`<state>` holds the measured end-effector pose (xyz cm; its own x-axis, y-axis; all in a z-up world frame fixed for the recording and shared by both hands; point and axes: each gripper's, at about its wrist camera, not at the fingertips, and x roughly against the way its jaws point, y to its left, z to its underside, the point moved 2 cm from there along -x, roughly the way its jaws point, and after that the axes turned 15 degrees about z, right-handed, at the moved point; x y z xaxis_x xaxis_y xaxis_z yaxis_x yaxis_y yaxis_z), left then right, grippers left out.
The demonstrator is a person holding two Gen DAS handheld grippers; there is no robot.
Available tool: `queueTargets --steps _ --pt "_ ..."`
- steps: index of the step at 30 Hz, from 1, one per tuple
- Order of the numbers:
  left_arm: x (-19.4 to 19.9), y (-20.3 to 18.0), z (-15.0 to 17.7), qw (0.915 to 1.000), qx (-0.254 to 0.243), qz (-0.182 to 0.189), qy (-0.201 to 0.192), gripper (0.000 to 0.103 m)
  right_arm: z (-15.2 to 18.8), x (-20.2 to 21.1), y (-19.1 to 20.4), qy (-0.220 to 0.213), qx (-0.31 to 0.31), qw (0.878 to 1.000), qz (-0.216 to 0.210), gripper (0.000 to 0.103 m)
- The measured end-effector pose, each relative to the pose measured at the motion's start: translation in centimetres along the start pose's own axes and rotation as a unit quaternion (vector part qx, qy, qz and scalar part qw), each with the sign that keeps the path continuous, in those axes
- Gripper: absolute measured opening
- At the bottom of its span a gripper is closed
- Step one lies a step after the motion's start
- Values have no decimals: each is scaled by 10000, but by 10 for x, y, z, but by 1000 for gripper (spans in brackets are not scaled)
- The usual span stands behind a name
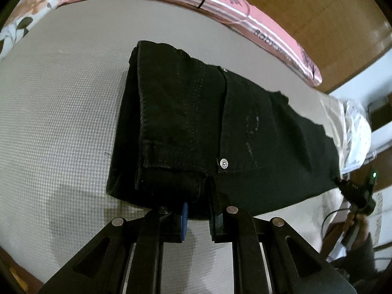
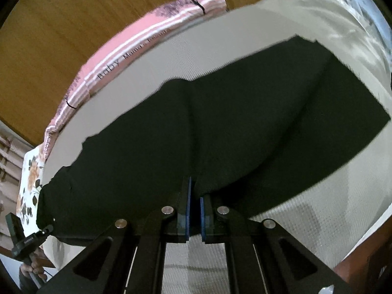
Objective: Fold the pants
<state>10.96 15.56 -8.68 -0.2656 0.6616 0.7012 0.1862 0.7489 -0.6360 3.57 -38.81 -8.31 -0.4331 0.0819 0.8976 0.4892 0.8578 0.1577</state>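
Black pants [image 1: 196, 122] lie across a pale textured mattress [image 1: 61, 110], folded lengthwise, with a metal button [image 1: 223, 164] near the waist edge. My left gripper [image 1: 199, 196] is shut on the thick waist edge just left of that button. In the right wrist view the pants [image 2: 220, 134] stretch from lower left to upper right, their near edge lifted. My right gripper [image 2: 194, 191] is shut on that near edge, the fabric pinched between its blue pads. Each gripper also shows small in the other's view: the right gripper [image 1: 352, 188], the left gripper [image 2: 46, 230].
A pink striped pillow [image 1: 245, 17] lines the mattress's far edge against a wooden headboard [image 1: 318, 12]. A floral cloth [image 1: 22, 24] sits at the far left corner. A crinkled plastic bag [image 1: 355, 134] lies off the right end. A hand [image 2: 34, 269] holds the left gripper.
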Motion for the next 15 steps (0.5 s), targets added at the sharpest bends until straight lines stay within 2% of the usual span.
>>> queueTargets --steps 4,10,12,13,15 --pt "-8 -4 0 9995 -125 -288 19 16 4 -17 -5 244 -107 9996 -30 5" --pt "1 -11 4 9987 -217 -467 -43 22 1 -20 -16 414 -610 9954 -612 12" --pt "7 -14 9 9983 -276 -505 -43 26 1 -22 -20 477 -790 9925 -803 21" --pt "11 -15 11 9978 -302 -586 -35 30 0 -22 -22 490 -908 9904 -920 22" --pt "16 -18 15 9972 -338 -674 3 32 -2 -23 -28 494 -1114 9872 -1033 26"
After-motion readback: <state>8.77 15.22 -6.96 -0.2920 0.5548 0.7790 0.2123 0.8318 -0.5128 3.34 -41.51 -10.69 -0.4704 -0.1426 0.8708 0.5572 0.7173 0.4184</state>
